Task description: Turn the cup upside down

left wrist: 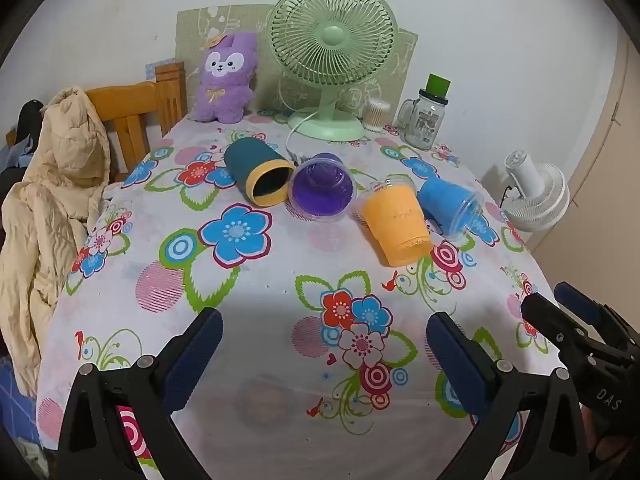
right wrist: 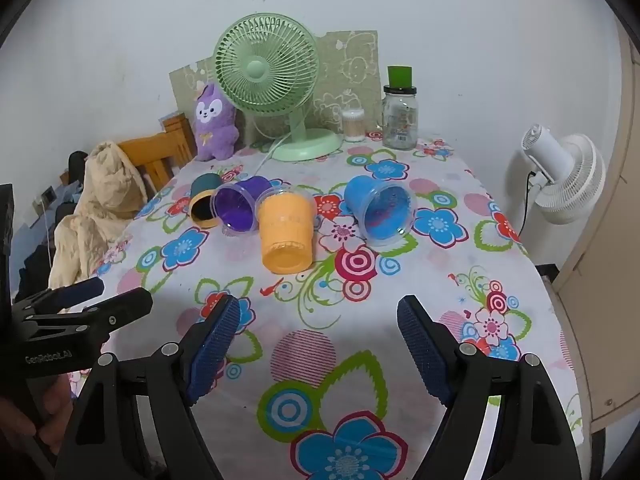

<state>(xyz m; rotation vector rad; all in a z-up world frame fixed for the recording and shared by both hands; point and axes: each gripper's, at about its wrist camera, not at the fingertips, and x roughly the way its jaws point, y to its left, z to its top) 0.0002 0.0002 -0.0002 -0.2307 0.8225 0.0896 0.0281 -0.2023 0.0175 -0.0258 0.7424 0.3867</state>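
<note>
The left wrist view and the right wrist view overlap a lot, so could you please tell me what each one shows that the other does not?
Only the left wrist view shows the right claw from outside, at its right edge. Only the right wrist view shows the left claw from outside, plus the blue plastic cup's open mouth. Both share the floral tablecloth, the orange plastic cup lying on its side, the purple cup, the dark green cup and the green desk fan.

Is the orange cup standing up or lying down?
Lying down. The orange cup rests on its side on the tablecloth, its closed bottom facing the cameras.
</note>
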